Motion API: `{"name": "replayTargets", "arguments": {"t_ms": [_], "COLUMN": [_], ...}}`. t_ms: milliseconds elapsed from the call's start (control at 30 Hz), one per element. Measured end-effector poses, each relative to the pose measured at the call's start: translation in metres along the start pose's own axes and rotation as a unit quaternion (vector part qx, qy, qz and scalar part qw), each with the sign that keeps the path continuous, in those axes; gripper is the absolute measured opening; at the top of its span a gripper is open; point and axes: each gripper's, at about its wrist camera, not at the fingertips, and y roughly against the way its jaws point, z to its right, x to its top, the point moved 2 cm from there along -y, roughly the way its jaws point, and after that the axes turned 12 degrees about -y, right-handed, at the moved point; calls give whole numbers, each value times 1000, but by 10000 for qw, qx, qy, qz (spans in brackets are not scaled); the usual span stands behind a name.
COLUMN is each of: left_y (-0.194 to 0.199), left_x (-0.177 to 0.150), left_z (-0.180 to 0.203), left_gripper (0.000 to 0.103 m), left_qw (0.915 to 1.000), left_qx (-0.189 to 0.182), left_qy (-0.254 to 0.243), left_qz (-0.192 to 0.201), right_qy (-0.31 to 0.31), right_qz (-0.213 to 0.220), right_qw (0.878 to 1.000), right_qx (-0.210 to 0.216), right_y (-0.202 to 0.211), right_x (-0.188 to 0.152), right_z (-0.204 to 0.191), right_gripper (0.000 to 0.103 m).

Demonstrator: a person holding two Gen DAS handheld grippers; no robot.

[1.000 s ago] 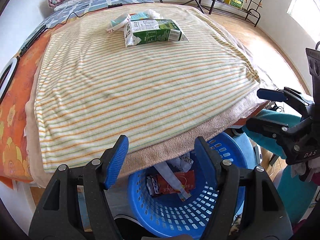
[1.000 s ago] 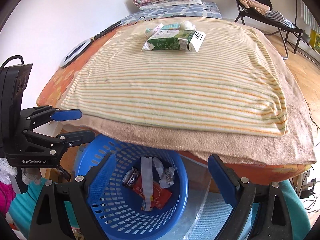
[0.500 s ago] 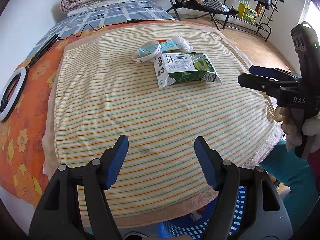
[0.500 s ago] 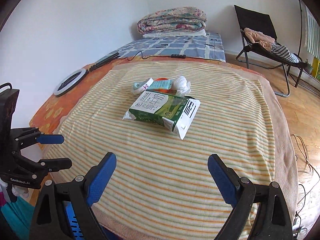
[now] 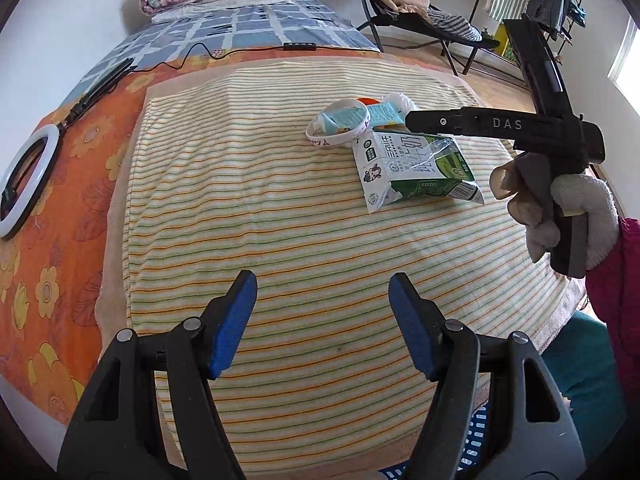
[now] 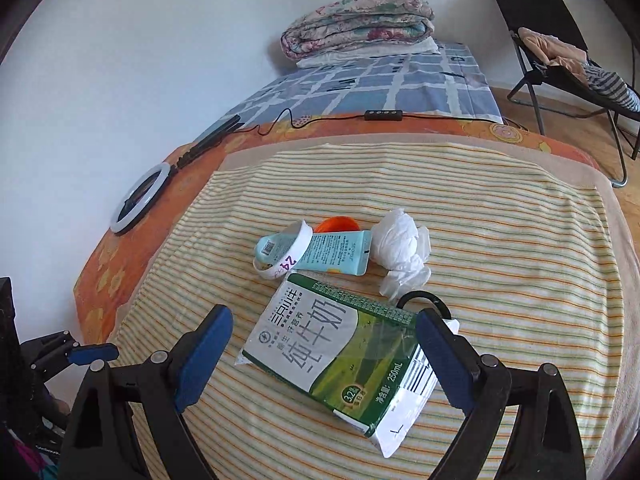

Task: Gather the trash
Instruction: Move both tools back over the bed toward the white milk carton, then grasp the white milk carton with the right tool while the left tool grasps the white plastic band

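Note:
A green and white milk carton (image 6: pixel 344 356) lies flat on the striped blanket (image 6: pixel 520 248); it also shows in the left wrist view (image 5: pixel 412 168). Behind it lie a light blue tube (image 6: pixel 332 254), a white wristband (image 6: pixel 286 258), an orange lid (image 6: pixel 336 224) and a crumpled white tissue (image 6: pixel 400 248). My right gripper (image 6: pixel 324 356) is open, its jaws either side of the carton just above it. My left gripper (image 5: pixel 322 320) is open and empty over the blanket's near part, well short of the trash.
A blue basket (image 5: pixel 472 444) peeks out below the bed edge. A ring light (image 5: pixel 24 184) with cable lies on the orange sheet at left. Folded quilts (image 6: pixel 356 20) sit at the bed's far end. A folding chair (image 6: pixel 560 52) stands at right.
Both grippers rose from the blue basket and moved forward over the bed. The right gripper came down around the milk carton. Both stayed open.

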Motion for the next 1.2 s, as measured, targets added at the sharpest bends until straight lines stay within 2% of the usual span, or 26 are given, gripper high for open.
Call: {"name": "replayTargets", "arguments": {"t_ms": [167,333,400,600,900,1033,1100,1200], "left_y": [-2,0,0,-3,-42,-68,-79,-92], "left_x": [3,9,12,27,72,86,92,101], "left_z": [-4,-9,-11,-21,-40,-53,-57,-60], "left_gripper": [70,70,70,70,70,52,51,51], "left_qw": [10000,9999,9999,9993,9981,9964,9950,9931], "left_qx": [0,20,60,154,180,-49,-179,-333], "left_qy": [21,40,52,149,464,787,935,1074], "left_qz": [16,108,145,291,362,298,297,328], "right_qy": [-169,-510,-560,-216,807,688,658,567], "right_qz": [-180,-458,-657,-1089,-937,-942,-920,-836], "right_qw": [9996,9976,9961,9936,9902,9895,9892,9892], "right_qx": [-97,32,163,209,-655,-856,-932,-1058], "right_y": [-28,-36,-36,-24,-24,-30,-28,-21], "right_x": [9,12,7,-25,-60,-64,-65,-63], "right_z": [10,25,27,18,-13,-9,-4,6], "right_gripper": [94,94,94,94,96,92,86,86]}}
